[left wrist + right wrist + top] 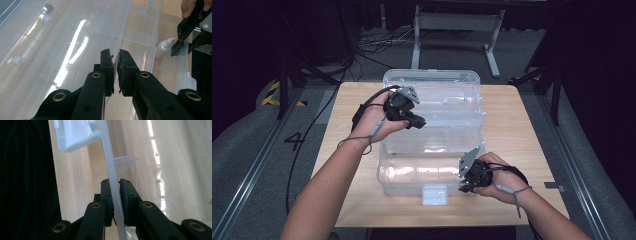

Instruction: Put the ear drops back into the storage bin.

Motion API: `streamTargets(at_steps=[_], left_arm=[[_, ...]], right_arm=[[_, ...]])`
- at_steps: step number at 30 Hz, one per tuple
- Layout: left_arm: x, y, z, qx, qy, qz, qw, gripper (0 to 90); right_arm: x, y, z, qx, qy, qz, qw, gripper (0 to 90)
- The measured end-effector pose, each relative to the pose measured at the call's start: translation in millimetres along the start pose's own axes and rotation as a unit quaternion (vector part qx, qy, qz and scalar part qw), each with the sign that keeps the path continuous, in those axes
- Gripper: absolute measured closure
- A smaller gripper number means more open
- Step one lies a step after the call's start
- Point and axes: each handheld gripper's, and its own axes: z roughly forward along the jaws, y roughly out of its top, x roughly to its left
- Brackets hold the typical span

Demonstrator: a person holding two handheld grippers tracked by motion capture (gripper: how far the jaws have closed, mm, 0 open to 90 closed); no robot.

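A clear plastic storage box [432, 150] is sitting in the middle of a wooden bench [517, 130], with its tiered trays spread open. The person's left arm is reaching in from the lower left, wrist bent, holding the left hand-held gripper [418, 121] over the upper tray. In the left gripper view its jaws are pinching the thin wall of a clear tray [117, 53]. The right forearm is coming in from the lower right, the hand lying low beside the box's near right corner. The right hand-held gripper [463, 187] is pointing left into that corner, and in the right gripper view its jaws are clamping the box's rim [113, 185]. A small white bottle [163, 46] is lying inside the box.
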Motion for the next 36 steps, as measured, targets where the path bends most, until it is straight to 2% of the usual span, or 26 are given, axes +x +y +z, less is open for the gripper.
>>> streamTargets(at_steps=[15,24,36], left_arm=[[-14.0,-4.1,-4.0,0.004,-0.002,0.017,0.9998,84.4],[-21.5,-8.5,-6.0,0.003,-0.01,0.022,0.9997,84.7],[-33.5,-13.4,-6.7,0.005,-0.009,0.03,0.9995,85.2]], right_arm=[[0.4,-1.0,-0.1,-0.003,0.0,0.003,1.0,81.6],[0.4,-1.3,-0.1,-0.004,0.0,0.005,1.0,81.5],[0.9,-1.9,-0.1,-0.006,-0.001,0.007,1.0,81.4]])
